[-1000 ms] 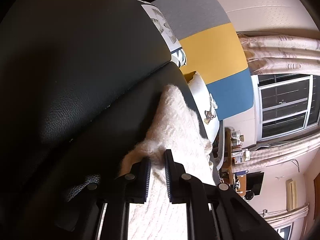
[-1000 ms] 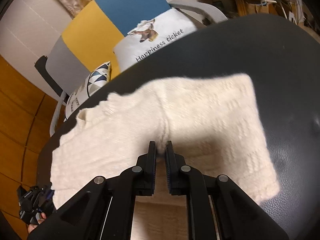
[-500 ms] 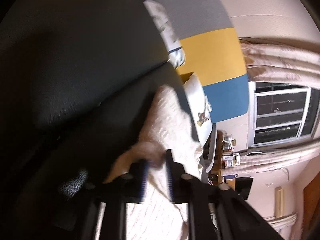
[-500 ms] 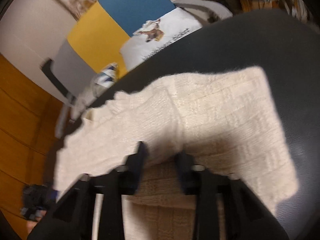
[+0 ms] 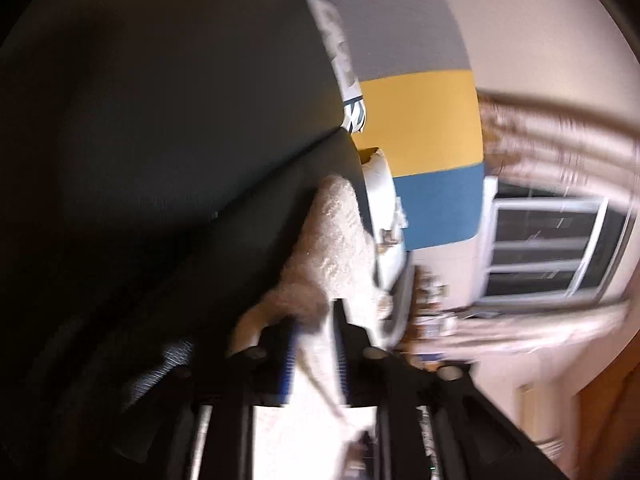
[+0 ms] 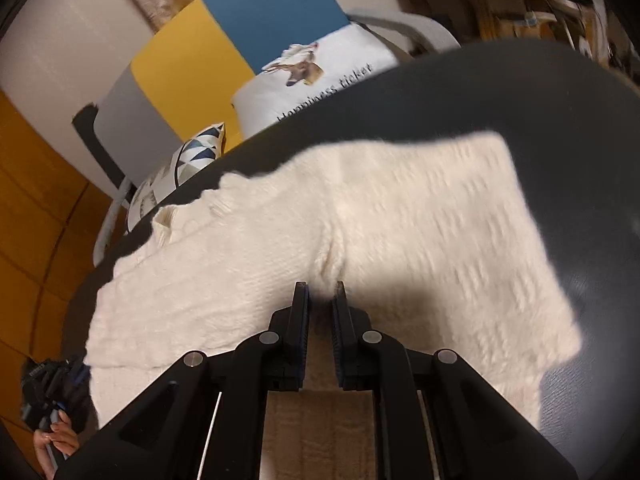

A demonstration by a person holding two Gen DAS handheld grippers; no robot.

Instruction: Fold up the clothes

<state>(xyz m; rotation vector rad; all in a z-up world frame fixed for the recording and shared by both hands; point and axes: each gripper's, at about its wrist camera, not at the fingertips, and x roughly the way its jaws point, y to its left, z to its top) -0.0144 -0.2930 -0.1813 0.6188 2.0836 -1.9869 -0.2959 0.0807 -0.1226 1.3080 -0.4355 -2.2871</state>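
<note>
A cream knitted sweater (image 6: 420,220) lies spread on a black leather surface (image 6: 560,100), with its near part folded over. My right gripper (image 6: 320,292) is shut on a raised pinch of the knit at the fold's middle. In the blurred left wrist view the sweater (image 5: 336,240) runs away along the black surface (image 5: 160,160). My left gripper (image 5: 316,320) sits at its near corner. Its jaws are opening, and loose knit still lies between them. The left gripper (image 6: 52,392), in a person's hand, also shows at the bottom left of the right wrist view.
Behind the surface stands a chair with a grey, yellow and blue back (image 6: 192,64). A white printed cushion (image 6: 320,80) and a triangle-patterned cushion (image 6: 188,164) lean on it. A cluttered wooden shelf (image 6: 500,0) is at the far right. A window (image 5: 552,248) and curtains lie beyond.
The left wrist view has rolled and blurred, and the gap between the left jaws has widened around the knit. The right gripper keeps its pinch on the fold, almost in place.
</note>
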